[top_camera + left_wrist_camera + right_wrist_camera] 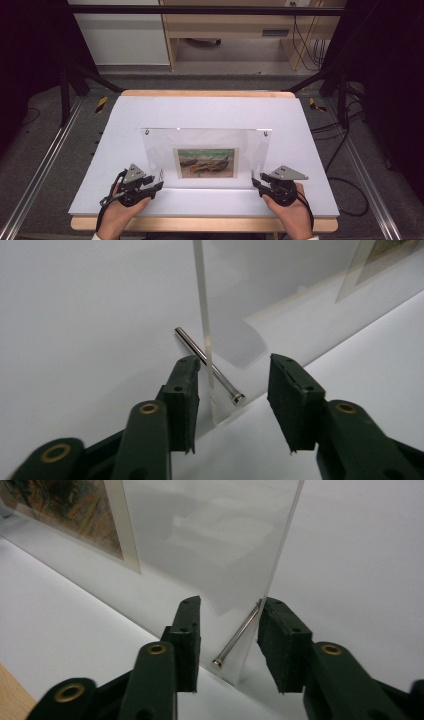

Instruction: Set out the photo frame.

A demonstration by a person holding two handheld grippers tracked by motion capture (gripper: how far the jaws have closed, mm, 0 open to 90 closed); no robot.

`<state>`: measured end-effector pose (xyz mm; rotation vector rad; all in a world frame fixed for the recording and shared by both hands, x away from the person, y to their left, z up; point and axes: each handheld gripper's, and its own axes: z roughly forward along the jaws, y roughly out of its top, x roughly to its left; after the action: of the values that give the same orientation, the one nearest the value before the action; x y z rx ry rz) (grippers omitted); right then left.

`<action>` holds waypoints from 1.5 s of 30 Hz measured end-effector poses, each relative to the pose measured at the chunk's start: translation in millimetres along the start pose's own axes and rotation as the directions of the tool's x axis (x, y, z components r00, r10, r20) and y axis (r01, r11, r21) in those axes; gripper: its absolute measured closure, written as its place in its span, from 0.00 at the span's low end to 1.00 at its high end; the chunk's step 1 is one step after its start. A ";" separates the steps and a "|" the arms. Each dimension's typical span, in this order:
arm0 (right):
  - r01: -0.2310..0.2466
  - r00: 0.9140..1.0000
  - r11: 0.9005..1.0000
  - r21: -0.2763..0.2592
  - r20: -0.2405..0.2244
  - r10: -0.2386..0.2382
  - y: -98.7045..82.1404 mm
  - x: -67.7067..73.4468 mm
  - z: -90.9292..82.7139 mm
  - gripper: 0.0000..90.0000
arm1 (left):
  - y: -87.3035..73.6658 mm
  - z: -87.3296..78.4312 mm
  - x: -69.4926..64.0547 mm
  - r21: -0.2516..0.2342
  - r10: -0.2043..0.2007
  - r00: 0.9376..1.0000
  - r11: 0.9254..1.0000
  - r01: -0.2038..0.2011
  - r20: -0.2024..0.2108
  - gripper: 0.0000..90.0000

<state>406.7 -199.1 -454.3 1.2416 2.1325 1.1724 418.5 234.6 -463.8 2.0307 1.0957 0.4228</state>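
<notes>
1. The left gripper has its jaws apart astride the lower left corner of the clear acrylic picture frame, its pads clear of the pane.
2. The right gripper straddles the lower right corner likewise, jaws apart; one pad sits just beside the pane edge, no clamp evident.
3. A thin steel leg pin runs through each bottom corner, propping the frame.
4. The frame stands upright mid-way across the white table sheet, a boat painting print inside.
5. Judged step: letting go after standing it. Next: draw both grippers straight back without nudging the pins.
</notes>
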 end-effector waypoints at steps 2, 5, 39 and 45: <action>-0.008 1.000 1.000 -0.004 0.000 0.008 0.8 1.3 0.8 0.56 | 0.4 0.1 1.0 -0.009 -0.009 1.000 1.000 0.009 0.000 0.52; 0.004 1.000 1.000 -0.020 0.005 -0.003 2.0 3.3 2.1 0.44 | 1.5 -1.0 1.9 -0.025 -0.023 1.000 0.999 0.023 -0.002 0.42; 0.049 0.996 0.986 -0.162 0.082 -0.036 2.9 -1.5 -24.2 0.08 | -0.1 -32.3 13.8 -0.155 0.016 0.999 0.988 -0.022 -0.036 0.06; 0.033 0.996 0.985 -0.169 0.089 -0.018 0.7 -6.1 -29.1 0.08 | -0.8 -35.9 19.6 -0.170 0.001 0.997 0.985 -0.014 -0.078 0.05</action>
<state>390.3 -217.6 -437.7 1.1641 1.9361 1.2373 407.7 267.9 -442.6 1.8824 1.0607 0.5839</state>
